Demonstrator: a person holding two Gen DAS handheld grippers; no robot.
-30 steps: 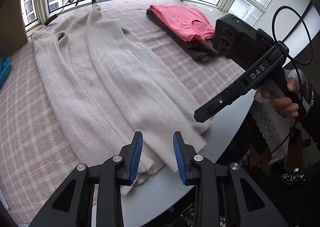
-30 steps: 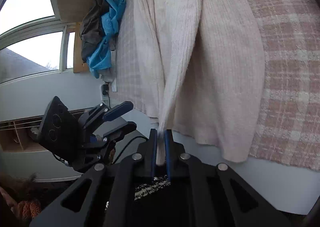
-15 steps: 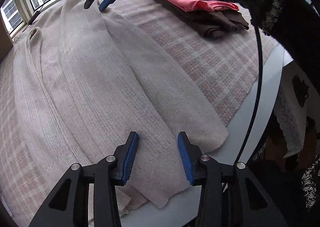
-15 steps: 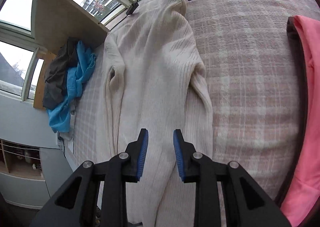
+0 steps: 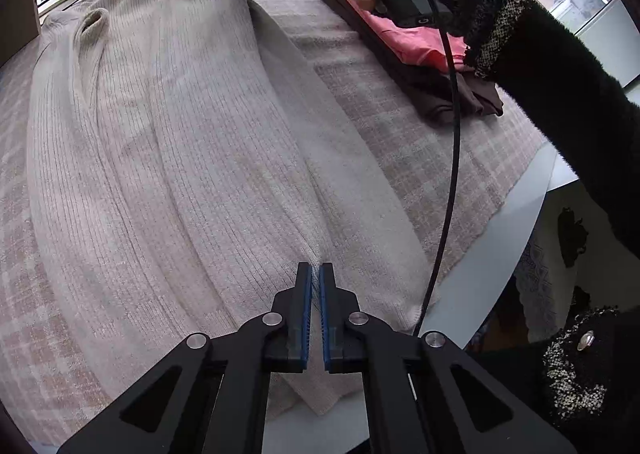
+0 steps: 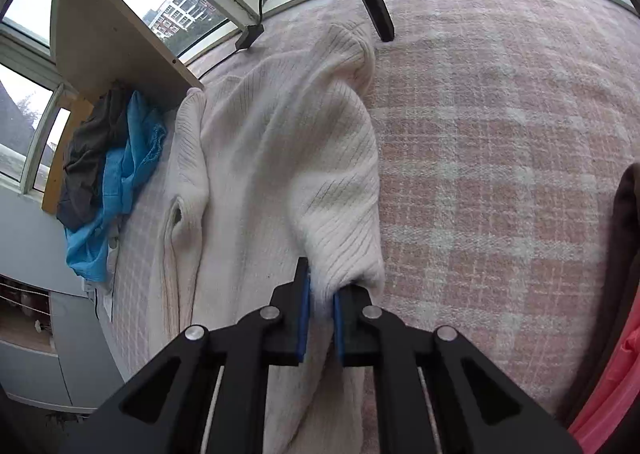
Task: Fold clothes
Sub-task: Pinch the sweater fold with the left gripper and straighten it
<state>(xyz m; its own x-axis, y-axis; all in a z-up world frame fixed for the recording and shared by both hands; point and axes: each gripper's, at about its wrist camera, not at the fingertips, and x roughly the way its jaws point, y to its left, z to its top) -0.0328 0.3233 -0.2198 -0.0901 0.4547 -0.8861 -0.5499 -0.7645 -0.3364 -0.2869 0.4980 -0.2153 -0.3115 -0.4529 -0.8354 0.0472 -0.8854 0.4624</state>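
Both claws pinch the cream sweater [image 5: 192, 157] — left claw [image 5: 315, 274] near its hem, right claw [image 6: 320, 290] at the shoulder — ready to fold it over.

Cream sweater [image 5: 192, 157]: near hem hidden behind left gripper [image 5: 315, 274] at bottom centre. Pink garment [image 6: 612, 386] and brown garment [image 6: 624, 238]: cut by right edge, right wrist view. Dark and blue clothes [image 6: 104, 173], left: perhaps several items, count unclear. Sleeve [image 5: 560, 65]: cut by right edge.
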